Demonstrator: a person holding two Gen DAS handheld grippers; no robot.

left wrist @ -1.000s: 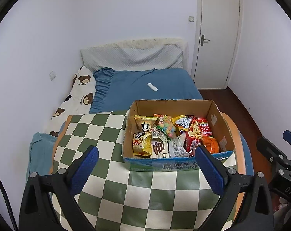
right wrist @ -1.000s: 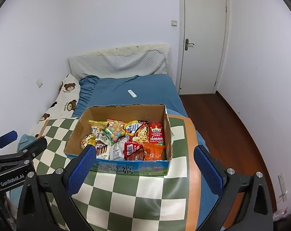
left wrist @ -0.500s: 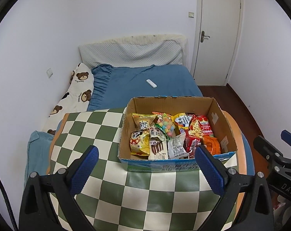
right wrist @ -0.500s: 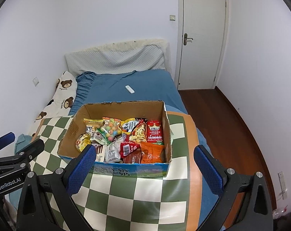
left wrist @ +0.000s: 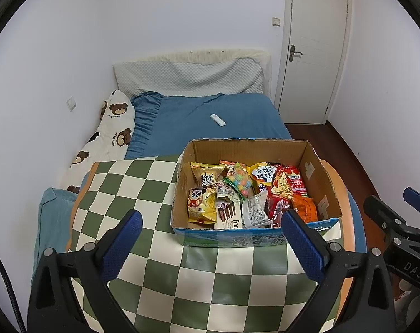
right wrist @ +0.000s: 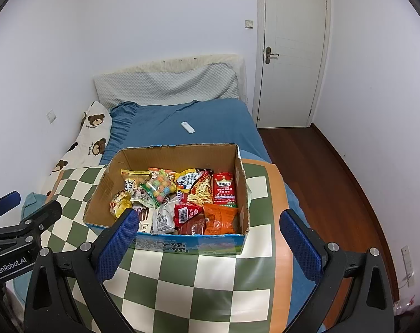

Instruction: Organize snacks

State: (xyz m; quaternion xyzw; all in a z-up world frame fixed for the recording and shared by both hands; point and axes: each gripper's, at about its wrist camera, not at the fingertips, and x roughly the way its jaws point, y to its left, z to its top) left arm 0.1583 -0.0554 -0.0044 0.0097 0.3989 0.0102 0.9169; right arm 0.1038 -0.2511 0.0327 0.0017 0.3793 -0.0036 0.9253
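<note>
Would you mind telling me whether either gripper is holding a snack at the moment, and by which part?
Nothing is held. The left gripper and right gripper are both open and empty, short of the cardboard box of snacks.

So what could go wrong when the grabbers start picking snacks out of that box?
The packets are heaped and overlapping in the cardboard box, so pulling the clear bag of coloured candy balls may drag neighbours along. The box's tall walls could catch the open left gripper or open right gripper. The box sits close to the green checkered tabletop's right edge; a nudge might tip it.
</note>
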